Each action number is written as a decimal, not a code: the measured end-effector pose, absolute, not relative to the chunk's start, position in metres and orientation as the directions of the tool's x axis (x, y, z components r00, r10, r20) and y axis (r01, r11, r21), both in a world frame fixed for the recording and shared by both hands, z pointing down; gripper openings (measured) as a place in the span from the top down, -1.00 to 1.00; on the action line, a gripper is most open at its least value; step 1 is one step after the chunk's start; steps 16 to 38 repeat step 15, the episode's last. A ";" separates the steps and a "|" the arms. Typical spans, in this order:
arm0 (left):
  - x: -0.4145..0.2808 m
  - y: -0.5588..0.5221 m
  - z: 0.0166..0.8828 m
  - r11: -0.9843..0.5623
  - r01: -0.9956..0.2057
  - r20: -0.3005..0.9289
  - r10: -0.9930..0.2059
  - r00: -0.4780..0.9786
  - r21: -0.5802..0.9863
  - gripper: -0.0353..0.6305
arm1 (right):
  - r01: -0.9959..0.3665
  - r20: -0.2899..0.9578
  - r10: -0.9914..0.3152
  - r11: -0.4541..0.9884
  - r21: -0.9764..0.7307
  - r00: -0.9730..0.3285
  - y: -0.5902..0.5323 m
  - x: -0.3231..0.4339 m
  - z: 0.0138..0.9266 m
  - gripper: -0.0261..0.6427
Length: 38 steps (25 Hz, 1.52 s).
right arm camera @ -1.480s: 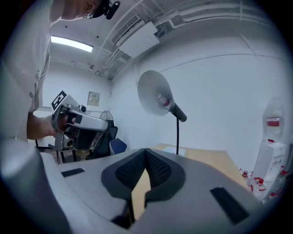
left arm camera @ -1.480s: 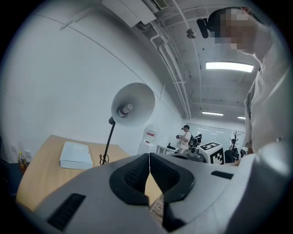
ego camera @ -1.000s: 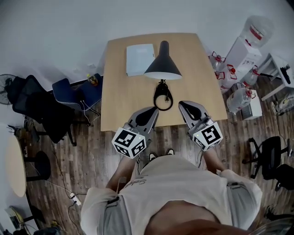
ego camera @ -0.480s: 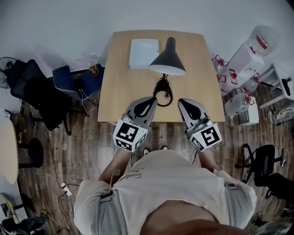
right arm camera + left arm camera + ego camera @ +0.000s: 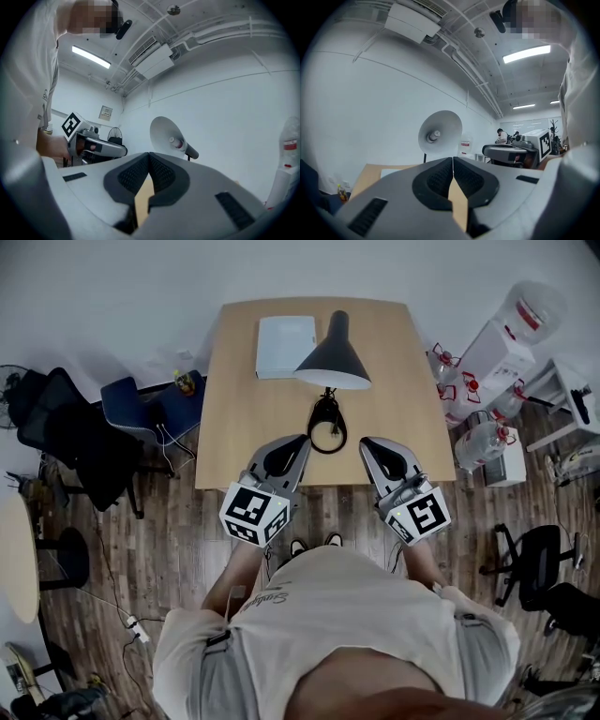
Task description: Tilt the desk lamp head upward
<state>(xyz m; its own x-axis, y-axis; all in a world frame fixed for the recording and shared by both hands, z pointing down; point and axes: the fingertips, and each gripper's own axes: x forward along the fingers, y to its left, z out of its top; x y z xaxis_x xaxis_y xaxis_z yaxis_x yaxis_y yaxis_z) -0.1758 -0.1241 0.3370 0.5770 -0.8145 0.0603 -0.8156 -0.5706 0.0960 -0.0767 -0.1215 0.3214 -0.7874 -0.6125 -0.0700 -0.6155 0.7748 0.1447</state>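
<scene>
A black desk lamp stands on the wooden desk (image 5: pixel 244 427). Its cone head (image 5: pixel 334 360) hangs above the desk's middle, over the round base (image 5: pixel 326 427) with coiled cord. In the left gripper view the head's white inside (image 5: pixel 439 131) and bulb face me; the right gripper view shows the lamp head (image 5: pixel 168 135) too. My left gripper (image 5: pixel 293 442) and right gripper (image 5: pixel 367 443) are both shut and empty, side by side at the desk's near edge, short of the lamp.
A white box (image 5: pixel 286 346) lies on the desk left of the lamp head. Dark chairs (image 5: pixel 141 418) stand at the left. Water bottles and a dispenser (image 5: pixel 497 362) crowd the right side. Another person sits far off (image 5: pixel 501 136).
The view has shifted slightly; the two grippers stay side by side at the desk's near edge, both shut. The lamp has not moved.
</scene>
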 end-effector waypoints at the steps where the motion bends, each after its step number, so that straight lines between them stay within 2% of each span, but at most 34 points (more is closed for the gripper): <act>1: -0.175 -0.124 0.337 -0.569 -0.816 0.060 -0.815 0.576 0.098 0.84 | -0.615 -0.068 -0.613 0.775 0.147 -0.787 -0.121 -0.076 0.322 0.94; 38: -0.176 -0.117 0.336 -0.542 -0.833 0.032 -0.836 0.549 0.112 0.84 | -0.624 -0.063 -0.623 0.764 0.161 -0.780 -0.118 -0.067 0.324 0.94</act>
